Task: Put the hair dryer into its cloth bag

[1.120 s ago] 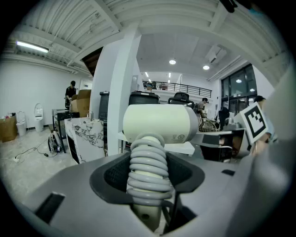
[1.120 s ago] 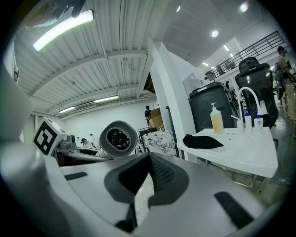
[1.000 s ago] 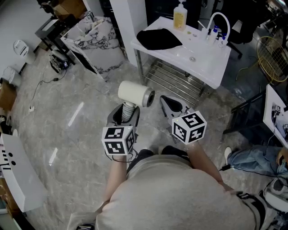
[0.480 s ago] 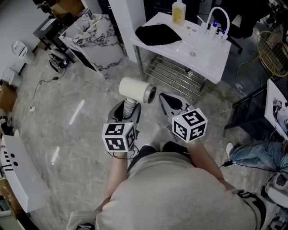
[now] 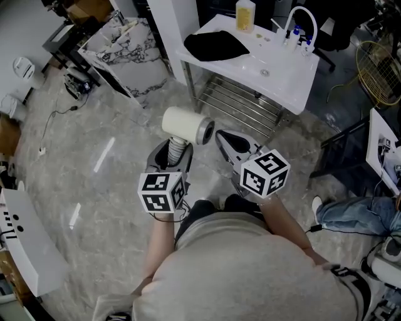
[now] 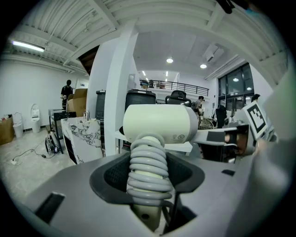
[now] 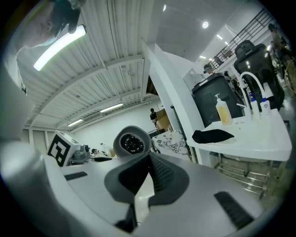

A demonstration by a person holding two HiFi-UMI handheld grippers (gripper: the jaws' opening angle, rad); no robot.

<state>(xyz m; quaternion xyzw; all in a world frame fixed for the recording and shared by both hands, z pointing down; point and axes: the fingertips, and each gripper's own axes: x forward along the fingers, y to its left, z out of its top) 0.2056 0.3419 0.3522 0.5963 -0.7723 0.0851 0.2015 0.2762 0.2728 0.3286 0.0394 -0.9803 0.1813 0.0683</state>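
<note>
Fingers of your left gripper (image 5: 173,157) clamp the hair dryer (image 5: 187,125) by its cord-wrapped handle. Just right, your right gripper (image 5: 225,141): fingers closed together, empty. Far: black cloth bag (image 5: 216,45) lies on the white counter (image 5: 285,78).

Top centre: white washstand (image 5: 285,78) bearing a yellow soap bottle (image 5: 245,15) and arched white faucet (image 5: 301,9), slatted metal shelf (image 5: 241,113) beneath. Left of it, marbled slab (image 5: 135,53) leaning tilted. Thin cable (image 5: 56,119) trailing over the grey floor. Round wire grille (image 5: 374,69) at far right.
</note>
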